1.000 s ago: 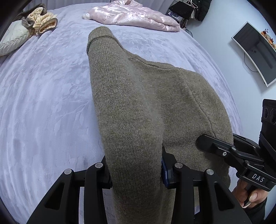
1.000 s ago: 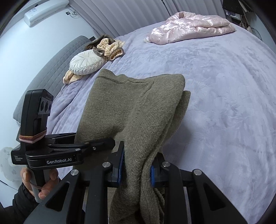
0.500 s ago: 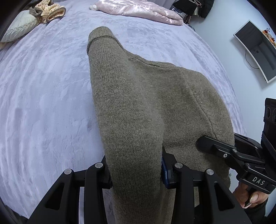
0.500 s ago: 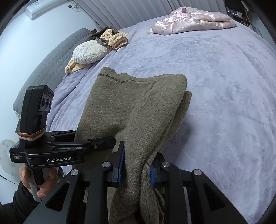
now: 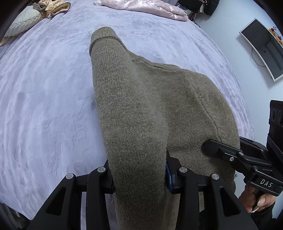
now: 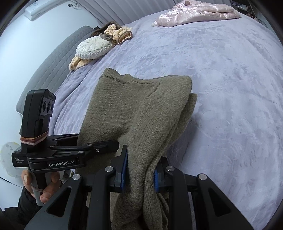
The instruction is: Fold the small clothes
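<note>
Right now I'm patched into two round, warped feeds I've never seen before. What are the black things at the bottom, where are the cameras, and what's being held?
No robot arm here: a person holds one two-finger gripper in each hand, and each carries a fisheye camera looking along its fingers, which is why the pictures bulge.

The left feed looks out from the left gripper; the right gripper enters from its right edge. The right feed is the mirror case.

Both grippers are shut on one olive knit sweater, lifted and draped forward, its far end toward the bed.

On the bed, far off: a pink jacket, a round cushion and a beige bundle. A screen hangs on the wall.
</note>
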The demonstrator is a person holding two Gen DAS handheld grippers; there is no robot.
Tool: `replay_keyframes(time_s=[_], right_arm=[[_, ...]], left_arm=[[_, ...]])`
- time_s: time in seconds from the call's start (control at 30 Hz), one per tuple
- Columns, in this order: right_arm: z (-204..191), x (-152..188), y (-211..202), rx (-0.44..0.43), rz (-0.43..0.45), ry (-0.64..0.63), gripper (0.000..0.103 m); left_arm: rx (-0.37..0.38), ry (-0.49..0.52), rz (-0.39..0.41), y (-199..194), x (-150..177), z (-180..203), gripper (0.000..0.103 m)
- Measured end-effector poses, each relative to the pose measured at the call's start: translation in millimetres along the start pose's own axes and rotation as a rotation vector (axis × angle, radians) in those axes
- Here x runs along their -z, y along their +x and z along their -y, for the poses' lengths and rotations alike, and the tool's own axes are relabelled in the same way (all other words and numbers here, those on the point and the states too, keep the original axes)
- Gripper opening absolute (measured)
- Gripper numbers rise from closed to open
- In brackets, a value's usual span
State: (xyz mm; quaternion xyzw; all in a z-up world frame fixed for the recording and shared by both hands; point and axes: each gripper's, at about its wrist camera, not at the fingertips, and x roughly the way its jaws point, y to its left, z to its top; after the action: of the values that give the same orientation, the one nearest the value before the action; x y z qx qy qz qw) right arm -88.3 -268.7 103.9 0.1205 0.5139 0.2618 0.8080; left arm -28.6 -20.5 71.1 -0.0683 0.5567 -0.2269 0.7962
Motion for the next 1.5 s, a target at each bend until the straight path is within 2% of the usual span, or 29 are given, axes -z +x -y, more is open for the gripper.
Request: replay_keyframes(time_s=[0.27,0.4,0.6,0.67,0.73,0.77,0.83,0.93,1.0,1.07,1.13,1.2,1.27,1.3,1.33,1.4,1.5], right_arm=[[-1.0,4.6,-3.4,-0.004,0.016,0.003,0.025],[0.6,7.8,-4.8,-0.020,0.018,0.015,0.025],[10.4,9.7,5.9,0.018,0.002,0.022,0.025],[15.6,10.4,8.1,0.034,-0.002,0.023,0.025],[21.4,12.1,9.2,0.049,-0.007,0.032,0.027],[23.8,13.4,8.6,0.065,-0.006,0.033,0.030],[26.6,15.2,5.1,0.094,0.005,0.024,0.041],[24.2,16.8,-8.5,0.128,0.051,-0.001,0.042],[16.1,17.4,-20.4,0.141,0.094,-0.040,0.043],[2.4,18.8,-29.7,0.139,0.130,-0.099,0.051],[-10.8,21.7,-33.2,0.103,0.143,-0.153,0.060],[-19.6,25.0,-31.0,0.053,0.130,-0.181,0.060],[-21.8,29.6,-26.4,0.007,0.110,-0.179,0.061],[-21.9,32.6,-24.0,-0.008,0.101,-0.175,0.061],[-21.3,35.2,-21.1,-0.020,0.088,-0.172,0.061],[-17.2,40.8,-13.2,-0.033,0.055,-0.162,0.060],[-3.5,47.0,0.6,-0.011,0.013,-0.127,0.060]], left_arm=[[-0.007,0.002,0.010,4.2,-0.2,1.9,0.042],[-0.013,-0.015,-0.015,13.5,1.4,-5.6,0.042],[-0.016,-0.007,-0.023,28.4,1.9,-10.0,0.044],[-0.018,0.005,-0.015,30.1,3.3,-11.2,0.049],[-0.063,0.021,0.000,29.8,5.0,-12.5,0.073],[-0.096,0.024,0.013,29.4,5.3,-12.8,0.077],[-0.096,0.017,0.029,23.9,6.1,-17.8,0.079],[-0.093,-0.031,0.069,5.6,5.6,-28.8,0.079],[-0.128,-0.045,0.126,-10.9,6.0,-31.0,0.079],[-0.172,-0.026,0.193,-27.8,7.2,-24.7,0.079],[-0.196,0.016,0.238,-36.6,7.7,-13.2,0.079],[-0.280,0.052,0.254,-34.6,6.7,-1.5,0.079],[-0.386,0.070,0.224,-22.2,5.2,2.2,0.079],[-0.398,0.069,0.205,-15.9,4.9,-0.4,0.079],[-0.486,-0.027,0.131,-11.5,6.7,-4.8,0.079],[-0.507,-0.077,0.069,3.7,10.3,-12.9,0.079],[-0.510,-0.089,0.057,11.5,16.4,-18.4,0.079]])
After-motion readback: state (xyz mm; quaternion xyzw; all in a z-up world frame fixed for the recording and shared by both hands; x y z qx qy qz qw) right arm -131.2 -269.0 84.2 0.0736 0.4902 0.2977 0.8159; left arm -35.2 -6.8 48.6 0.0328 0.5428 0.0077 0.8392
